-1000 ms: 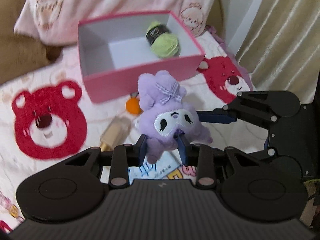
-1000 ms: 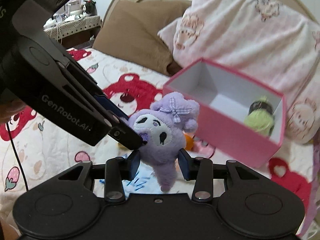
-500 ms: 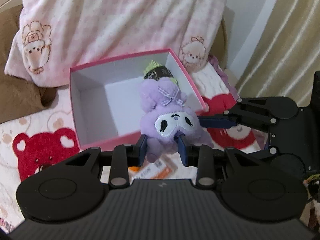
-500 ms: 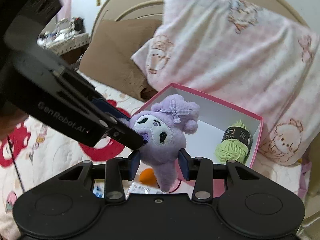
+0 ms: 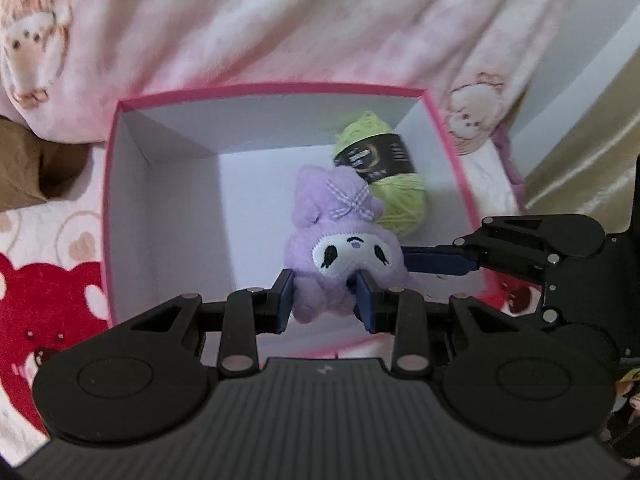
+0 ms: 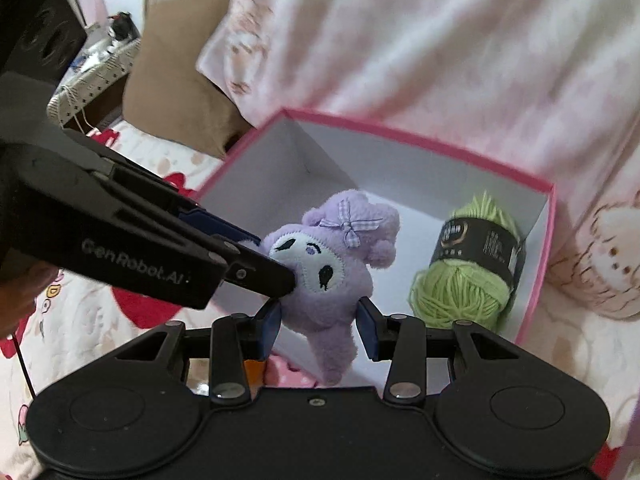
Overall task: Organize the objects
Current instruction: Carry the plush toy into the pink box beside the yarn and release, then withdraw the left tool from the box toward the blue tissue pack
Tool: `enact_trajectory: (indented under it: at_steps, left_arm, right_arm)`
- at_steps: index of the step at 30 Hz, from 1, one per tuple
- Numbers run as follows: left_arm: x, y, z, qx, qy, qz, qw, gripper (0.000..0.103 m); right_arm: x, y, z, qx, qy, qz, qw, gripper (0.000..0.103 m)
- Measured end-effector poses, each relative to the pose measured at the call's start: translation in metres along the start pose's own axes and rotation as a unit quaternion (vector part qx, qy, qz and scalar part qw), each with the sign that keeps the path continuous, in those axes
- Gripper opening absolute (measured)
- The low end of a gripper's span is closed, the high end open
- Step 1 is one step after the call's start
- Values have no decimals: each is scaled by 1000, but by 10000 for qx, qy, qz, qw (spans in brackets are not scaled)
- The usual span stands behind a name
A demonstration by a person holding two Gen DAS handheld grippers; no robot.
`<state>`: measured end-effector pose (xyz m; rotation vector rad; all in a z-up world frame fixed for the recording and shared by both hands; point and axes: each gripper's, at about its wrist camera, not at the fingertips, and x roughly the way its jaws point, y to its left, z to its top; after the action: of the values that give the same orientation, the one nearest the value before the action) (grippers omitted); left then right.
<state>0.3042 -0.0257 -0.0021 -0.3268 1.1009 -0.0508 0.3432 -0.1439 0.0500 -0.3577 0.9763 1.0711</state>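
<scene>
A purple plush toy [image 5: 340,240] with a white face and a checked bow is held by both grippers above the open pink box [image 5: 114,184]. My left gripper [image 5: 326,304] is shut on its lower body. My right gripper [image 6: 320,324] is also shut on the plush toy [image 6: 324,268], from its other side. The box [image 6: 544,240] has a white inside and holds a green yarn ball [image 5: 384,184] with a black label at its right; the yarn ball also shows in the right wrist view [image 6: 472,272].
A pink-and-white pillow [image 5: 300,20] leans behind the box. The box sits on a bedspread with red bear prints [image 5: 44,288]. A brown cushion [image 6: 176,92] lies at the left. A beige curtain [image 5: 592,120] hangs at the right.
Both grippers have carried the plush toy forward from in front of the box to above its inside. Both stay shut on it.
</scene>
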Motion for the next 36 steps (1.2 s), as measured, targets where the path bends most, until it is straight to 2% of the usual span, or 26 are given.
enact_trajectory:
  at_steps: [5, 12, 20, 24, 26, 29, 31, 33, 36]
  left_arm:
    - [35, 11, 5, -129, 248, 20, 9996, 32]
    - [61, 23, 4, -416, 419, -14, 9983, 32]
    - [78, 19, 4, -562, 536, -113, 9969, 31]
    - [85, 14, 4, -475, 571, -36, 9972, 30]
    - [88, 13, 4, -399, 540, 35, 9977, 30]
    - [88, 13, 4, -444, 482, -31, 9978, 30]
    - [84, 14, 3, -477, 435, -102, 9979, 35]
    - [75, 13, 1, -382, 261, -92, 9989, 49]
    - [54, 9, -3, -147, 25, -70, 9999, 59]
  right_arm:
    - [32, -16, 1, 283, 383, 109, 9988, 46]
    - [59, -25, 1, 440, 753, 73, 9962, 46]
    - [65, -32, 0, 501, 1024, -235, 9932, 45]
    - [71, -26, -1, 257, 1120, -512, 9920, 43]
    - [72, -25, -1, 205, 1111, -548, 9921, 41]
    - [65, -23, -3, 236, 986, -496, 9936, 44]
    - [54, -19, -4, 197, 841, -513, 9949, 44]
    - [39, -16, -6, 248, 658, -470, 9964, 47]
    - [13, -11, -11, 351, 370, -483, 9975, 50]
